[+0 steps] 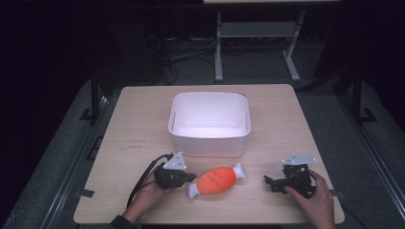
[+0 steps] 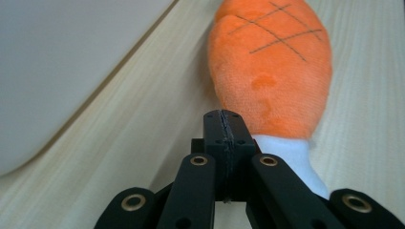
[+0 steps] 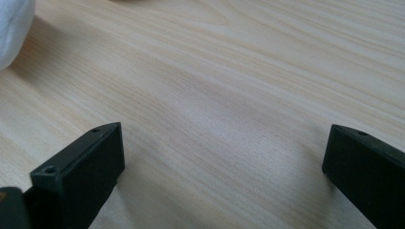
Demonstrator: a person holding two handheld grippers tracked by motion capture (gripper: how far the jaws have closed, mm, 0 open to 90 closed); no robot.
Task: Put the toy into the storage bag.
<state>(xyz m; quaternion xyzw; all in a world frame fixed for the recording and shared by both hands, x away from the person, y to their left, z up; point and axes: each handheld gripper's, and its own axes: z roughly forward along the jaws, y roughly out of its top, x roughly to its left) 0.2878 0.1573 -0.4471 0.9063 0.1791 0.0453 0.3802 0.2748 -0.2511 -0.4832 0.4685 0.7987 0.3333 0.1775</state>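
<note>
An orange plush drumstick (image 1: 217, 181) with white bone ends lies on the wooden table (image 1: 138, 124) near its front edge. My left gripper (image 1: 191, 177) sits just left of the toy, its jaws pressed together with nothing between them. In the left gripper view the shut jaw tips (image 2: 223, 125) almost touch the plush drumstick (image 2: 272, 71) beside its white end. My right gripper (image 1: 268, 180) rests on the table to the toy's right, open. In the right gripper view its wide-apart fingers (image 3: 86, 167) frame bare wood, with the toy's white end (image 3: 12, 28) at the upper left.
A white rectangular bin (image 1: 210, 124) stands in the table's middle, just behind the toy; its wall (image 2: 57, 71) shows at the left of the left gripper view. A person's hands hold both grippers at the front edge. Cables and table legs lie on the dark floor beyond.
</note>
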